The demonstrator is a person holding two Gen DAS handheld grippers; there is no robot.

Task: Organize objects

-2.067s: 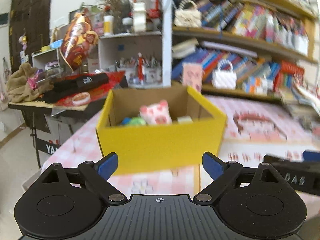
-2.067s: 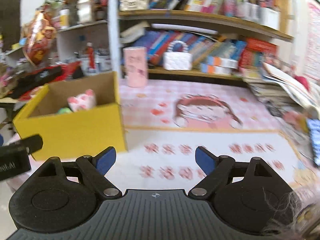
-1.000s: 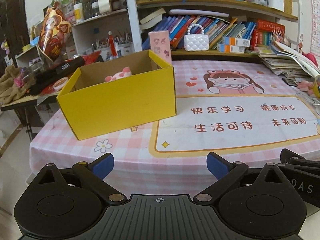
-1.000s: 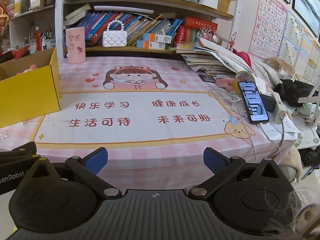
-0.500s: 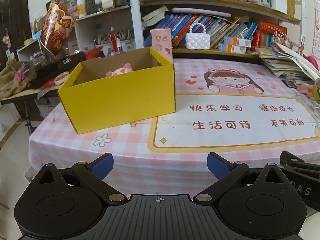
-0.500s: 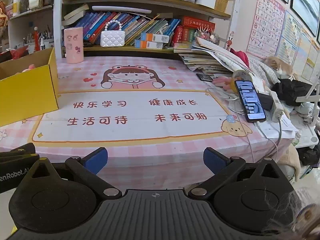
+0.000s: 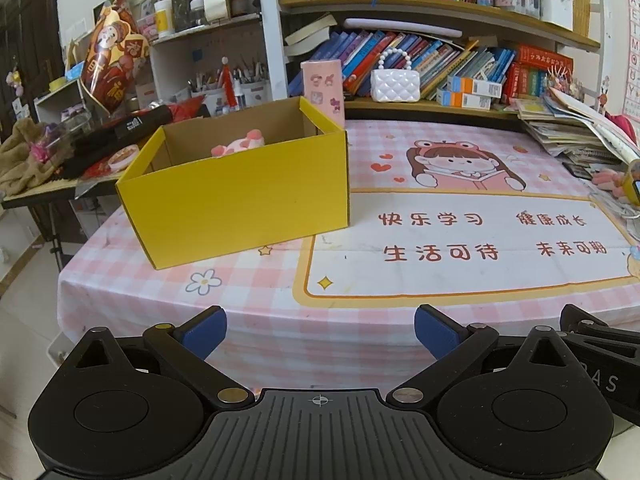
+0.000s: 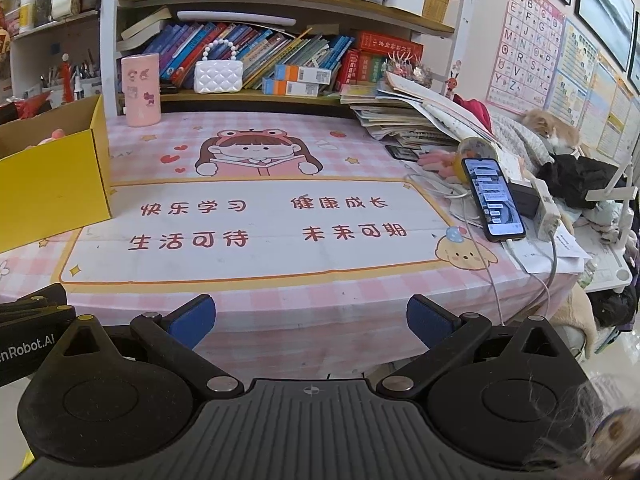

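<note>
Left wrist view shows my left gripper (image 7: 320, 330) spread wide and empty, short of the yellow box (image 7: 240, 196) holding a pink plush (image 7: 239, 146). Right of the box, my right gripper (image 8: 311, 318) gapes too, a phone (image 8: 493, 204) further right. Both have backed away since earlier.

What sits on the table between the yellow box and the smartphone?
Nothing stands there: only the printed table mat runs from the yellow box to the smartphone, as the right wrist view shows.
</note>
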